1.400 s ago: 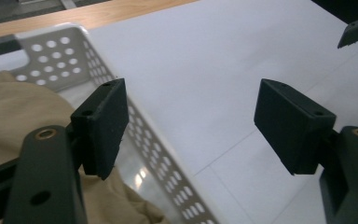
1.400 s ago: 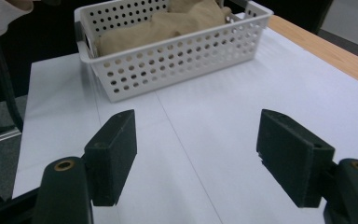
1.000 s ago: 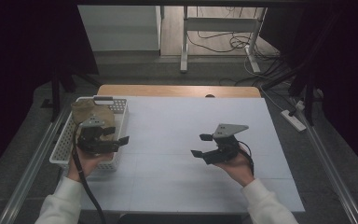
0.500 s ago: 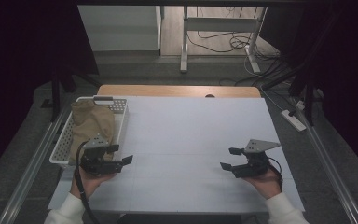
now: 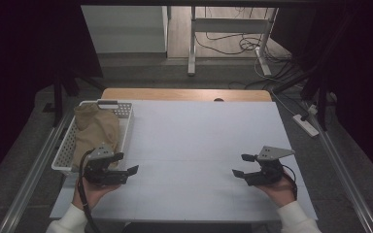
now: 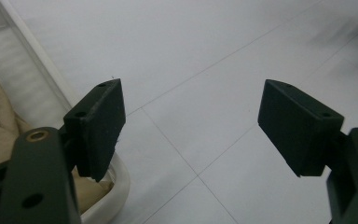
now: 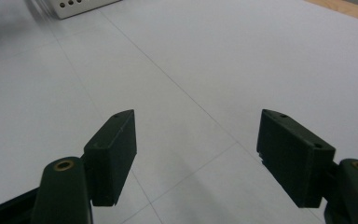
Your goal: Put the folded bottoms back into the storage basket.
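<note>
Two grippers are counted: left gripper (image 5: 121,170), right gripper (image 5: 243,166); one basket (image 5: 126,119); one tan cloth (image 5: 94,128).

The surface (image 5: 199,145) looks like matt white sheet with faint seam lines, smooth, and a strip of bare wood (image 5: 184,94) peeks out at its far edge. The basket (image 5: 126,119) is glossy white perforated plastic, with soft, wrinkly tan cloth (image 5: 94,128) inside. Both the left claw (image 6: 191,126) and right claw (image 7: 196,154) have matt black pads, plastic-looking, with brass-coloured inserts.
</note>
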